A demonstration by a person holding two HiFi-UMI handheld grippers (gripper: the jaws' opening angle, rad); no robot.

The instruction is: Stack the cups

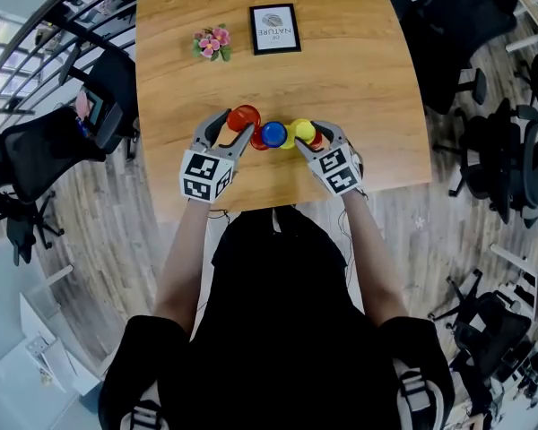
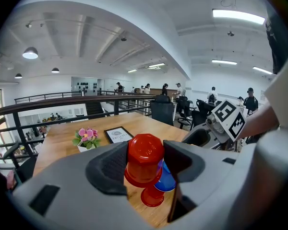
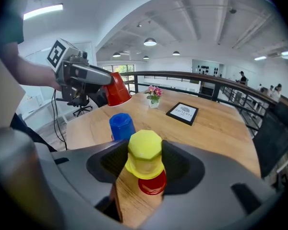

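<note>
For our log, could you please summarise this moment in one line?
left tool: holds red cup; right tool: holds yellow cup; blue cup: unheld, between tools

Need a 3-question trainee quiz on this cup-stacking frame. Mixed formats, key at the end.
1. Multiple choice: the left tool is shut on which cup? A blue, B red, C yellow.
2. True or false: the right tool grips the blue cup.
3. What is beside the flowers at the far end of the table?
Key:
1. B, the red cup.
2. False. It is shut on the yellow cup, and the blue cup is in neither tool.
3. A framed picture.
</note>
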